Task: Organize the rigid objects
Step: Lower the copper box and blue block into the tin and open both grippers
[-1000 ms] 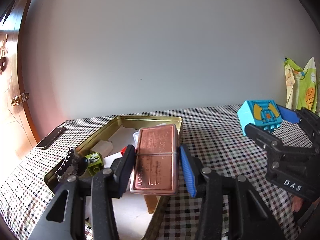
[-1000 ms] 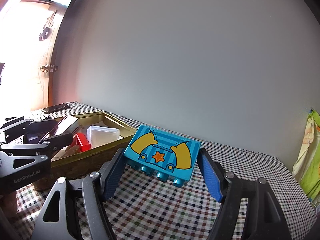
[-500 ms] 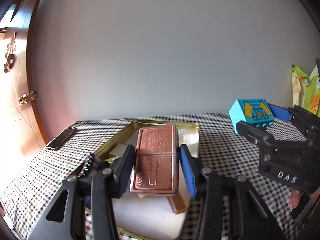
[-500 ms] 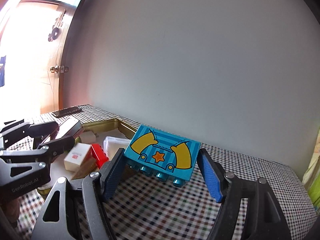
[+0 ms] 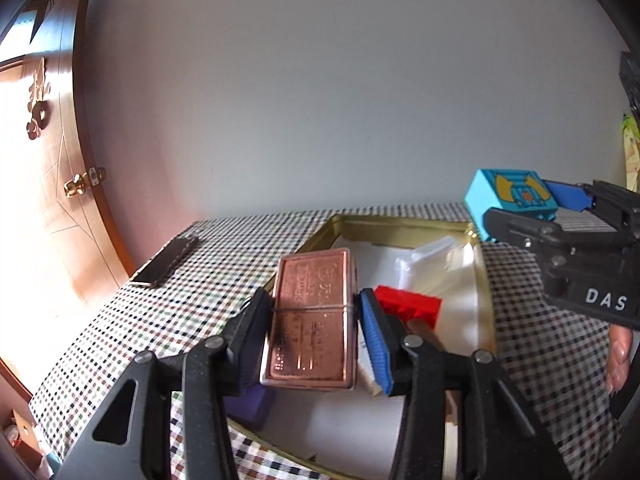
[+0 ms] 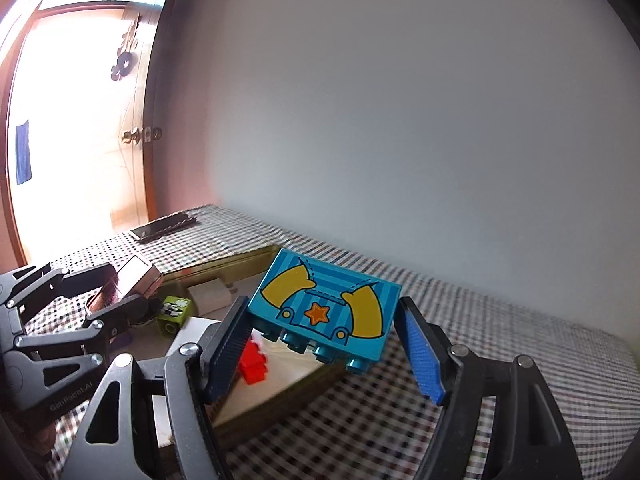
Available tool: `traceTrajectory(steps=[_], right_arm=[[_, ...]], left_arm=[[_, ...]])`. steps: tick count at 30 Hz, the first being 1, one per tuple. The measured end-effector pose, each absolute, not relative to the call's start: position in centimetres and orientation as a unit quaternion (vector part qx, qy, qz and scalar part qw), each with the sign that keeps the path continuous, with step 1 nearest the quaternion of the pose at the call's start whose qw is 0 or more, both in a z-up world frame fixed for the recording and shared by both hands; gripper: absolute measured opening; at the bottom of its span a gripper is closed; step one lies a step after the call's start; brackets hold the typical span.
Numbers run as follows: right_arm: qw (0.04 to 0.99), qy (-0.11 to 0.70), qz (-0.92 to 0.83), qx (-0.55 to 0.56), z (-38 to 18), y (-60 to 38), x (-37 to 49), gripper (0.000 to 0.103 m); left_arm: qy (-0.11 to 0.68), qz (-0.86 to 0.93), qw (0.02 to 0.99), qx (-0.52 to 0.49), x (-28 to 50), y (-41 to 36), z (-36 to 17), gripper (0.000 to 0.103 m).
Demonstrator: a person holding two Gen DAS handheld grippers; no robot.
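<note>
Both tongs have carried their loads across the counter (image 5: pixel 208 272) toward the door side, so the gold tin (image 5: pixel 400 226) now lies directly under and ahead of them instead of off to the left. Left tongs (image 5: pixel 316 320) are clenched on the copper-coloured metal case (image 5: pixel 312 320), its long sides pinched between the pads, held above the tin's near left part. Right tongs (image 6: pixel 322 340) grasp the blue toy brick (image 6: pixel 324 304) with yellow sleeves and an orange star, studs facing the camera, hanging over the tin's right rim. Inside the tin lie a red brick (image 5: pixel 408 304), a clear plastic box (image 5: pixel 428 258), a green block (image 6: pixel 172 316) and a small white box (image 6: pixel 210 294) on pale paper. A dark phone (image 5: pixel 166 262) rests on the checked cloth near the far left corner, well apart from the tin. Beyond it stands a wooden door (image 5: pixel 48 208) with a brass knob.
</note>
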State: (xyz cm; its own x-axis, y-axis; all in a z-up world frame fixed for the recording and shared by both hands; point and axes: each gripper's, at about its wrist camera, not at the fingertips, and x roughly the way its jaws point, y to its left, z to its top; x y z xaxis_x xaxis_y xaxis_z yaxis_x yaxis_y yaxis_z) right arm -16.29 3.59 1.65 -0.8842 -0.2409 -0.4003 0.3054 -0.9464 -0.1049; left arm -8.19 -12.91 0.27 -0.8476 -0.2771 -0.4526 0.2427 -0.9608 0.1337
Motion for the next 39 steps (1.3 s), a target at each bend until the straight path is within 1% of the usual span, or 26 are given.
traceTrajectory(steps=[10,19,22,24,25,26,30,31,32,35,39], right_arm=[[0.17,0.101,-0.95,0.242,-0.2,0.5,-18.4,0.074],[0.182,0.096,-0.941,0.269,-0.9,-0.5,-20.2,0.074],[0.188,0.096,-0.937,0.277,-1.3,-0.8,-20.4,0.075],[0.187,0.098,-0.938,0.277,-1.5,-1.0,-20.4,0.081],[0.185,0.097,-0.939,0.275,-1.4,-1.0,-20.4,0.083],[0.185,0.093,-0.94,0.272,-1.4,-0.9,-20.3,0.084],[0.181,0.068,-0.946,0.259,-0.6,0.3,-19.6,0.089],[0.178,0.062,-0.948,0.258,-0.4,0.5,-19.4,0.09],[0.175,0.051,-0.95,0.255,-0.1,1.0,-19.1,0.09],[0.169,0.033,-0.954,0.246,0.6,1.9,-18.0,0.09],[0.16,0.027,-0.961,0.224,1.6,2.5,-15.7,0.09]], left_arm=[[-0.047,-0.952,0.141,0.268,-9.6,-14.0,-1.0,0.046],[-0.051,-0.946,0.147,0.285,-10.2,-14.6,-1.9,0.046],[-0.05,-0.946,0.147,0.286,-10.4,-14.7,-2.1,0.049],[-0.048,-0.945,0.15,0.286,-10.3,-14.8,-2.2,0.055],[-0.047,-0.946,0.15,0.285,-10.3,-14.9,-2.1,0.061],[-0.046,-0.946,0.152,0.283,-10.1,-14.9,-2.1,0.07],[-0.043,-0.949,0.157,0.271,-9.3,-15.1,-1.7,0.088],[-0.043,-0.949,0.16,0.27,-9.2,-15.2,-1.5,0.097],[-0.044,-0.949,0.165,0.265,-8.9,-15.1,-1.3,0.102],[-0.042,-0.951,0.167,0.255,-8.0,-15.0,-0.5,0.103],[-0.042,-0.953,0.179,0.241,-6.8,-14.8,0.6,0.103]])
